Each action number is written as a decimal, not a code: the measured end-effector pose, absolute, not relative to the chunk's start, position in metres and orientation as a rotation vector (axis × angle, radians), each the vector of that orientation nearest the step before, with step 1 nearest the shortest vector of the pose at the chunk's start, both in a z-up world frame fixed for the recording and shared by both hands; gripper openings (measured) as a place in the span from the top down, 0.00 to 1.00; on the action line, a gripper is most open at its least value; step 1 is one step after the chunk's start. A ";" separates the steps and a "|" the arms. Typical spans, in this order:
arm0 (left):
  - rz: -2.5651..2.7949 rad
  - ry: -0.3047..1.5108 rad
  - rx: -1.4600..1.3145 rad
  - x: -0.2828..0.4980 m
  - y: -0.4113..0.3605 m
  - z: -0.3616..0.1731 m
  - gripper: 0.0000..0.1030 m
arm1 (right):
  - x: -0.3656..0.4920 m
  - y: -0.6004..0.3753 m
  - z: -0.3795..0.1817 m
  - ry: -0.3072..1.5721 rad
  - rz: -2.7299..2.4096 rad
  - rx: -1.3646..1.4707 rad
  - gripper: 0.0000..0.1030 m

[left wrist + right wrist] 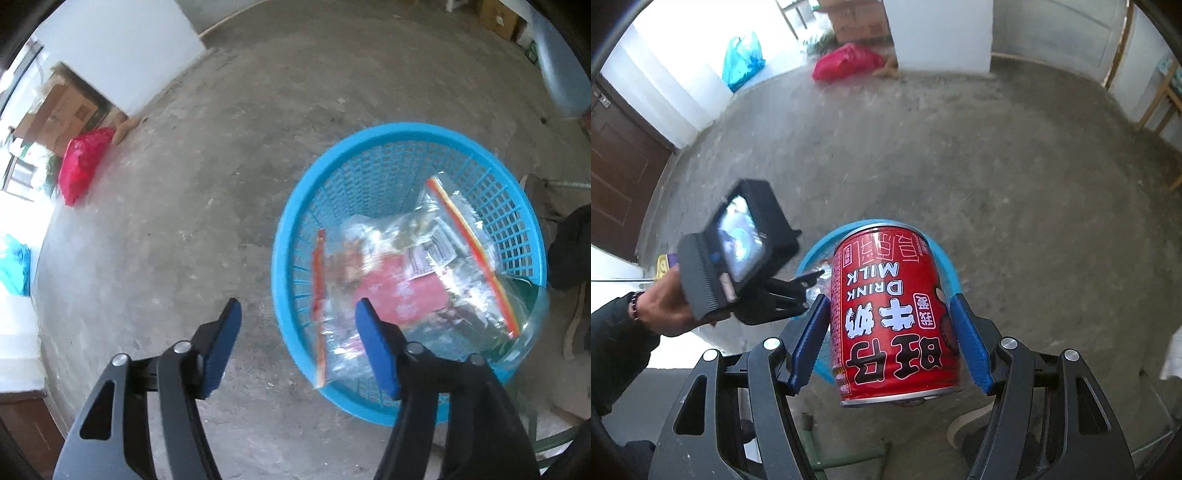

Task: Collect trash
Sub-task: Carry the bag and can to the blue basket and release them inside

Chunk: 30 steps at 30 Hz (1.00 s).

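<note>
Fingers of the right gripper (890, 332) clamp a red milk can (892, 317), held upside down above the blue basket (945, 266). Beside it the left gripper (299, 347) hangs with its jaws spread and nothing between them, over the basket (295, 206) rim. Clear bags (424, 273) lie in the basket on the concrete floor (192, 192).
</note>
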<state>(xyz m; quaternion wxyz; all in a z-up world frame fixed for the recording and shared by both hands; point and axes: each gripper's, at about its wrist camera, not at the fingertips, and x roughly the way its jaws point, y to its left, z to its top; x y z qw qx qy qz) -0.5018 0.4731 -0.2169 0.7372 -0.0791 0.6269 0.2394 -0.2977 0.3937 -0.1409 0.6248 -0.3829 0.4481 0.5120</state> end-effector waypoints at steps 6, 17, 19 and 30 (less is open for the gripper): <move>0.577 1.285 -0.329 -0.524 0.493 -0.205 0.36 | -0.305 0.398 -0.186 1.080 1.123 -0.955 0.40; 0.574 1.213 -0.383 -0.515 0.478 -0.182 0.25 | -0.299 0.392 -0.226 1.056 0.993 -1.025 0.14; 0.571 1.225 -0.398 -0.511 0.472 -0.179 0.24 | -0.301 0.385 -0.225 1.061 0.966 -1.019 0.14; 0.718 1.260 -0.521 -0.518 0.440 -0.158 0.05 | -0.313 0.328 -0.160 0.996 0.745 -0.611 0.08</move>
